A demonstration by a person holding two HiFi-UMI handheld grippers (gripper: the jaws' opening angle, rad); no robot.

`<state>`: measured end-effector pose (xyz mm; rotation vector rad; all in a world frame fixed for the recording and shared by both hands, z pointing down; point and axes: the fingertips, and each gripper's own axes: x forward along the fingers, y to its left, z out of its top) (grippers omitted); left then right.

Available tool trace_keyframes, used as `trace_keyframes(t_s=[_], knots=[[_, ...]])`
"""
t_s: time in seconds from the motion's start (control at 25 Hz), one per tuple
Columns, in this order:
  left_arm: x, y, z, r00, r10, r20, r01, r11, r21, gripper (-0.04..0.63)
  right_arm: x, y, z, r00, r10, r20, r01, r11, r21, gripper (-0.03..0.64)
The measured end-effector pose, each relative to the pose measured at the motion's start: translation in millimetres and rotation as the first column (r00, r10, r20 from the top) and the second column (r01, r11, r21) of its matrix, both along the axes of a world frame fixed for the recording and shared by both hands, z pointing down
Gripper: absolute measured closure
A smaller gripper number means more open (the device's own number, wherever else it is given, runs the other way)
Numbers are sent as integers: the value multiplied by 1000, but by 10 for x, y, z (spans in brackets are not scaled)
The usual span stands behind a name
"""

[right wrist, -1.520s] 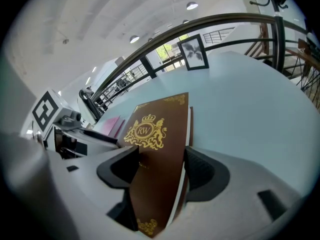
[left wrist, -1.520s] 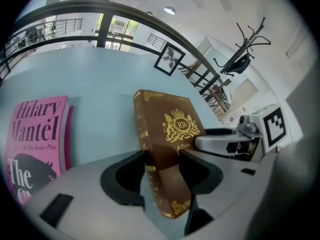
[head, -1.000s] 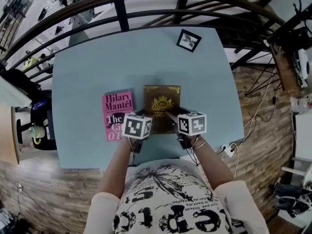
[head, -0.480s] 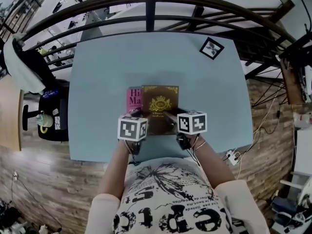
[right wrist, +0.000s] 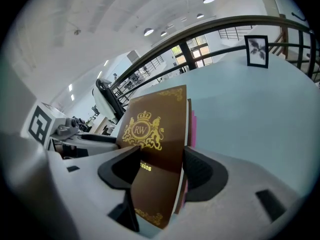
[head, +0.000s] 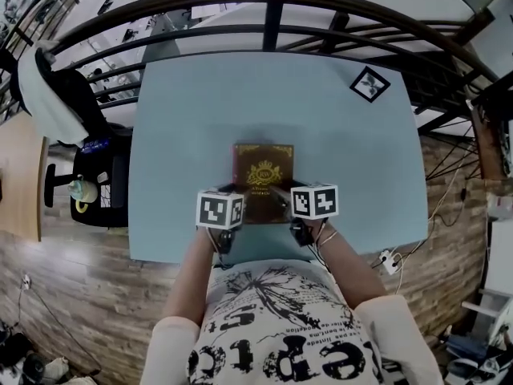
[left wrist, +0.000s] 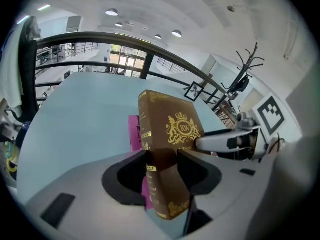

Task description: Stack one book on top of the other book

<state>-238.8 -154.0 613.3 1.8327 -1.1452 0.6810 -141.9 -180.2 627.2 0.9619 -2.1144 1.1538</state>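
Observation:
A brown book (head: 263,179) with a gold crest lies flat over the middle of the pale blue table (head: 184,119). My left gripper (head: 233,216) is shut on its near left corner and my right gripper (head: 285,208) on its near right corner. The left gripper view has the brown book (left wrist: 172,129) clamped between the jaws, with the pink book (left wrist: 134,134) showing beneath its left edge. From the right gripper view, the brown book (right wrist: 150,129) fills the jaws and a pink sliver (right wrist: 192,126) peeks out at its right edge. From the head view the pink book is hidden.
A small framed picture (head: 369,84) stands at the table's far right corner. A dark metal railing (head: 272,14) curves behind the table. A chair with a jacket (head: 72,103) stands off the left side. Wooden floor surrounds the table.
Both grippers have carried the brown book leftward over the pink book. The pink book was fully visible a second ago, half covered later, and is now hidden in the head view.

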Motion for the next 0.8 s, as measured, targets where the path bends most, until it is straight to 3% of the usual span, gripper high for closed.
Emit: trace_keyframes(t_s=[0.32, 0.8], knots=[[-153, 12, 251, 996, -53, -74, 48, 997, -63, 403, -137, -9, 218, 1000, 16, -20, -17, 999, -42, 362], [-206, -46, 395, 994, -42, -97, 34, 996, -86, 405, -168, -31, 340, 999, 38, -27, -39, 997, -63, 365]])
